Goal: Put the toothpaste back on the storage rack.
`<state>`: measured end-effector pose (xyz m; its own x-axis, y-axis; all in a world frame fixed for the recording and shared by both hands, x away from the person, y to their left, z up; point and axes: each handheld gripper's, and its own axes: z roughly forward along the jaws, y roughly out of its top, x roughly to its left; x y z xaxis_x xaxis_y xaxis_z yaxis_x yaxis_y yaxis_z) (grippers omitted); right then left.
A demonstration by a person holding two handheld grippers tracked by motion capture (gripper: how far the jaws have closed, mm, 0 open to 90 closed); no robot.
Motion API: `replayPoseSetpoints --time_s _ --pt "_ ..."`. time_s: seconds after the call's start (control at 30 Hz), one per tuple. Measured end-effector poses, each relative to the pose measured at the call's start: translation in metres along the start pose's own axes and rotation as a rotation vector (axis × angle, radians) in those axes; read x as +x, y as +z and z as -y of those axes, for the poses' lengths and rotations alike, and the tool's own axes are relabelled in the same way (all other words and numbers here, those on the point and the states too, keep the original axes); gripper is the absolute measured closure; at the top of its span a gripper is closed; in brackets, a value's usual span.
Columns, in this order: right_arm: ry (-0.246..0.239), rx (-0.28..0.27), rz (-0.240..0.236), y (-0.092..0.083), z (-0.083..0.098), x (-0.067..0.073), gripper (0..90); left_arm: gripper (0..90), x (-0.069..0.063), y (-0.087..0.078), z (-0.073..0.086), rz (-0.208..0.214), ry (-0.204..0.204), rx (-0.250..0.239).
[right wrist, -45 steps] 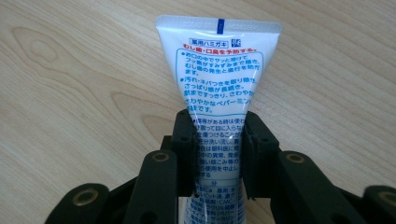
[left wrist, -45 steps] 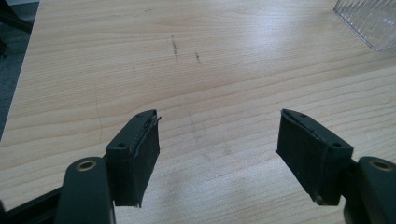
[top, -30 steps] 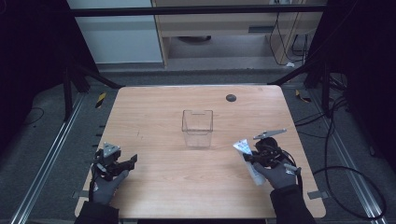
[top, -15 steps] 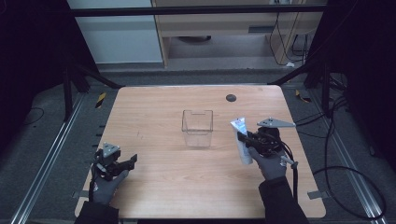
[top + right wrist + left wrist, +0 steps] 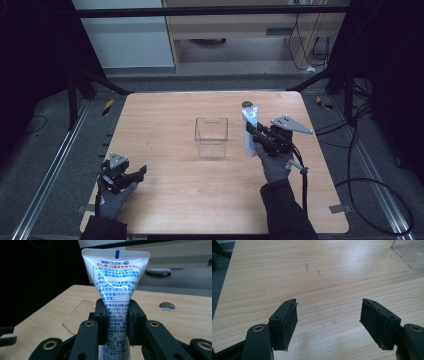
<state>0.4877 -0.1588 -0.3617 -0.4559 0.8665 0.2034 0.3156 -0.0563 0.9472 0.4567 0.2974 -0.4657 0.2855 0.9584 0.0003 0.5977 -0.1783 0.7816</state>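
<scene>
White toothpaste tube point(image 5: 116, 277) is standing upright, clamped in the right gripper point(image 5: 260, 136), just right of the clear plastic box point(image 5: 211, 137). Left gripper point(image 5: 131, 176), nearer than the box, is gaping wide, empty.

Tube point(image 5: 116, 277) print: blue Japanese characters on white, in a framed block of several lines running down the body.
Tube heading: a small boxed line of Japanese, with a red line just under it.
Tube crimp: one short blue mark at its top edge.

Left gripper point(image 5: 131, 176) low, jaws apart; right gripper point(image 5: 256, 135) raised, jaws clamped.
</scene>
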Motion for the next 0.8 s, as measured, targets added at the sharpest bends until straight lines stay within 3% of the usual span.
replayPoseSetpoints --time_s 0.3,0.8 --pt "0.04 -0.09 0.036 0.021 -0.004 0.006 73.6 28.8 0.001 0.0 0.0 0.001 -0.004 -0.002" --pt "0.077 -0.142 0.049 0.051 -0.008 0.019 73.5 28.8 0.0 -0.001 0.0 -0.002 0.002 -0.005"
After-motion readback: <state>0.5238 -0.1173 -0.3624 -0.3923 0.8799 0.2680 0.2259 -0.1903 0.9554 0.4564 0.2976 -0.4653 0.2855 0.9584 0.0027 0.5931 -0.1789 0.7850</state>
